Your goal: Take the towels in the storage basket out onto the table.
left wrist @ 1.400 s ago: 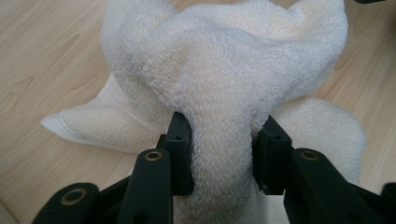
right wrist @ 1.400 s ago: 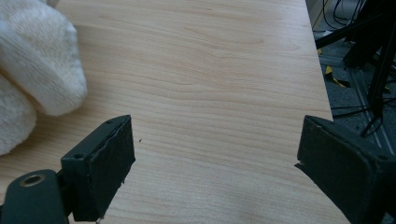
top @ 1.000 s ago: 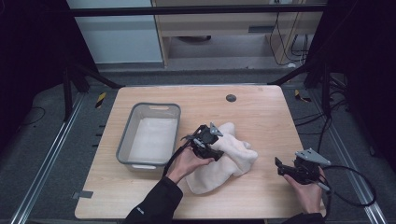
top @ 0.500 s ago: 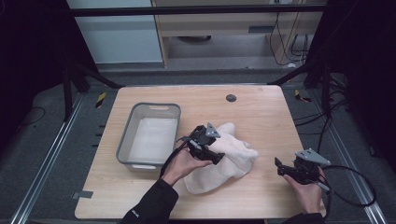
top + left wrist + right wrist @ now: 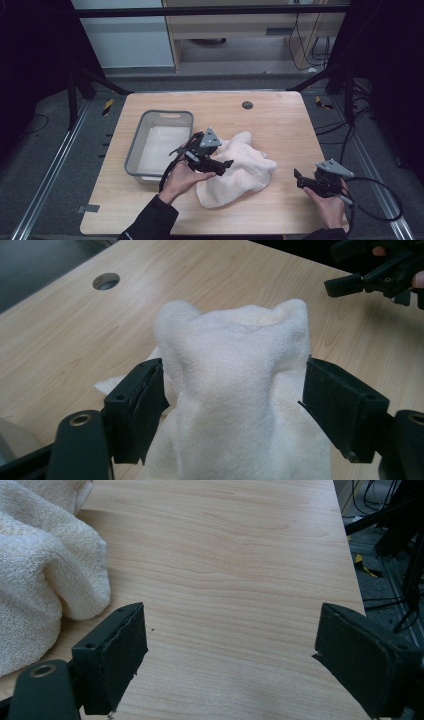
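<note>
Left gripper [image 5: 232,405]: jaws stand wide, one either side of a raised fold of the white towel [image 5: 235,385]; in the left gripper view the pads sit just beside the cloth or barely brushing it, and no squeeze of the pile is evident, so the fold is bracketed, not clamped. Right gripper [image 5: 230,665]: jaws also wide, with bare tabletop between them and nothing held. The towel lies crumpled near the middle of the wooden table [image 5: 280,120], its bulk running roughly from the upper left toward the lower right in the high view, with one lobe reaching toward the right gripper; in the right gripper view that lobe lies to the left of the jaws, near but apart from the nearer pad. The grey plastic bin [image 5: 159,145] stands just beside the left hand [image 5: 182,175], on the side away from the towel. Judgement: the left gripper is plainly the nearer and already straddles the cloth, so closing on that fold is the likely next move; the right gripper, well apart, would need to travel leftward to engage the lobe.
</note>
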`<state>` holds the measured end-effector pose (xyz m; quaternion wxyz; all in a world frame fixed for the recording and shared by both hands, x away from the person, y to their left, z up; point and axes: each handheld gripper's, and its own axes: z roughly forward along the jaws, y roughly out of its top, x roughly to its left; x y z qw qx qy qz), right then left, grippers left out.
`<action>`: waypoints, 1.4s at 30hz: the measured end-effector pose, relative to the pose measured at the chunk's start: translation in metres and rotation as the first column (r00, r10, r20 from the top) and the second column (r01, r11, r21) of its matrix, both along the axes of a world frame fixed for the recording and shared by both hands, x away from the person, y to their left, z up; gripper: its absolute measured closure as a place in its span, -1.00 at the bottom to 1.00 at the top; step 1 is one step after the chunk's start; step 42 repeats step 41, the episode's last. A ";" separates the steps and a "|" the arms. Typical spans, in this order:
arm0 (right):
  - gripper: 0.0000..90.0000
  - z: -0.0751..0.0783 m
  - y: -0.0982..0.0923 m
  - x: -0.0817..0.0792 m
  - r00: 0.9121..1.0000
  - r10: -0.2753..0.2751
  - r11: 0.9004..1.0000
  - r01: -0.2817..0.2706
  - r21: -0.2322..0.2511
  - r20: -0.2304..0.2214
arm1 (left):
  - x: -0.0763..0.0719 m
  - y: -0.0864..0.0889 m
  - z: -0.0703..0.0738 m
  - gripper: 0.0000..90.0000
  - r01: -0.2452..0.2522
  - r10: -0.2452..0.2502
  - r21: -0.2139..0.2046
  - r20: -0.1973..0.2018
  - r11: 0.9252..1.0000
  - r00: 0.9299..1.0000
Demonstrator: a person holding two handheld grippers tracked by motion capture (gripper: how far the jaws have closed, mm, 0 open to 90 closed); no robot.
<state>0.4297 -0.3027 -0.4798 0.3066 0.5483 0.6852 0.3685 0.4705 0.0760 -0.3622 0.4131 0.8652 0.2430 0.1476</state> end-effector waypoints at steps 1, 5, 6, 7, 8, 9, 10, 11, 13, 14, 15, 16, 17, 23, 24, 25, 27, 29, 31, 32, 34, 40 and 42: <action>-0.71 0.000 0.000 0.000 1.000 0.000 1.000 0.000 0.000 0.000 | 0.000 0.000 0.000 -0.45 0.000 0.000 0.000 0.000 1.000 1.000; -0.71 0.000 0.000 0.000 1.000 0.002 1.000 -0.002 -0.001 0.002 | -0.009 0.018 0.002 -0.45 -0.034 0.035 -0.029 0.023 0.999 0.999; -0.71 0.000 0.000 0.000 1.000 0.002 1.000 -0.002 -0.001 0.002 | -0.009 0.018 0.002 -0.45 -0.034 0.035 -0.029 0.023 0.999 0.999; -0.72 0.000 0.000 0.000 1.000 0.002 1.000 -0.002 0.000 0.000 | -0.011 0.022 0.002 -0.45 -0.043 0.044 -0.038 0.029 0.998 0.999; -0.72 0.000 0.000 0.000 1.000 0.003 1.000 -0.003 0.001 0.000 | -0.015 0.031 0.002 -0.45 -0.063 0.065 -0.056 0.041 0.996 0.997; -0.72 0.000 0.000 0.000 1.000 0.005 1.000 -0.005 0.000 0.001 | -0.015 0.031 0.002 -0.45 -0.063 0.065 -0.056 0.041 0.996 0.997; -0.72 0.000 0.000 0.000 1.000 0.005 1.000 -0.005 0.000 0.001 | -0.017 0.036 0.002 -0.45 -0.071 0.074 -0.068 0.046 0.995 0.996; -0.72 0.000 0.000 0.000 1.000 0.004 1.000 -0.004 0.001 0.003 | -0.021 0.045 0.002 -0.45 -0.099 0.104 -0.088 0.059 0.991 0.993; -0.72 0.000 0.000 0.000 1.000 0.004 1.000 -0.004 0.001 0.003 | -0.023 0.051 0.002 -0.45 -0.112 0.118 -0.096 0.064 0.989 0.991; -0.72 0.000 0.000 0.000 1.000 0.004 1.000 -0.004 0.001 0.003 | -0.026 0.057 0.001 -0.45 -0.124 0.132 -0.110 0.068 0.986 0.989; -0.72 0.000 0.000 0.000 1.000 0.004 1.000 -0.004 0.002 0.003 | -0.028 0.063 0.001 -0.44 -0.136 0.145 -0.121 0.067 0.983 0.987; -0.72 0.000 0.000 -0.001 1.000 0.004 1.000 -0.004 0.003 0.004 | -0.030 0.071 0.000 -0.44 -0.155 0.165 -0.131 0.068 0.979 0.984; -0.73 0.000 0.000 0.000 1.000 0.005 1.000 -0.005 0.002 0.003 | -0.034 0.081 -0.001 -0.44 -0.180 0.192 -0.140 0.076 0.974 0.979; -0.73 0.001 0.001 -0.001 1.000 0.007 1.000 -0.007 0.004 0.003 | -0.042 0.108 -0.007 -0.43 -0.255 0.272 -0.177 0.078 0.951 0.959; -0.73 0.000 0.001 0.000 1.000 0.008 1.000 -0.008 0.003 0.003 | -0.043 0.113 -0.008 -0.43 -0.268 0.285 -0.181 0.079 0.946 0.955; -0.73 0.000 0.001 -0.001 1.000 0.009 1.000 -0.009 0.003 0.002 | -0.044 0.117 -0.009 -0.43 -0.278 0.297 -0.188 0.084 0.942 0.951; -0.73 0.000 0.001 -0.001 1.000 0.009 1.000 -0.009 0.002 0.003 | -0.046 0.126 -0.011 -0.43 -0.293 0.313 -0.195 0.080 0.936 0.946; -0.74 0.001 0.001 0.000 1.000 0.012 1.000 -0.012 -0.001 0.007 | -0.049 0.140 -0.014 -0.43 -0.328 0.350 -0.206 0.078 0.922 0.934; -0.74 0.001 0.000 0.000 1.000 0.014 1.000 -0.014 0.001 0.007 | -0.050 0.152 -0.015 -0.43 -0.362 0.384 -0.220 0.068 0.906 0.921; -0.74 0.001 0.000 0.000 1.000 0.014 1.000 -0.014 0.001 0.007 | -0.050 0.152 -0.015 -0.43 -0.362 0.384 -0.220 0.068 0.906 0.921; -0.74 0.001 0.000 0.000 1.000 0.015 1.000 -0.015 -0.002 0.012 | -0.051 0.165 -0.017 -0.43 -0.396 0.420 -0.249 0.047 0.884 0.906; -0.74 0.002 0.003 0.000 0.999 0.025 1.000 -0.025 -0.001 0.019 | -0.049 0.194 -0.024 -0.42 -0.470 0.494 -0.281 0.017 0.837 0.869; -0.74 0.002 0.003 0.000 0.999 0.025 1.000 -0.025 -0.001 0.019 | -0.048 0.197 -0.025 -0.42 -0.478 0.501 -0.280 0.012 0.833 0.866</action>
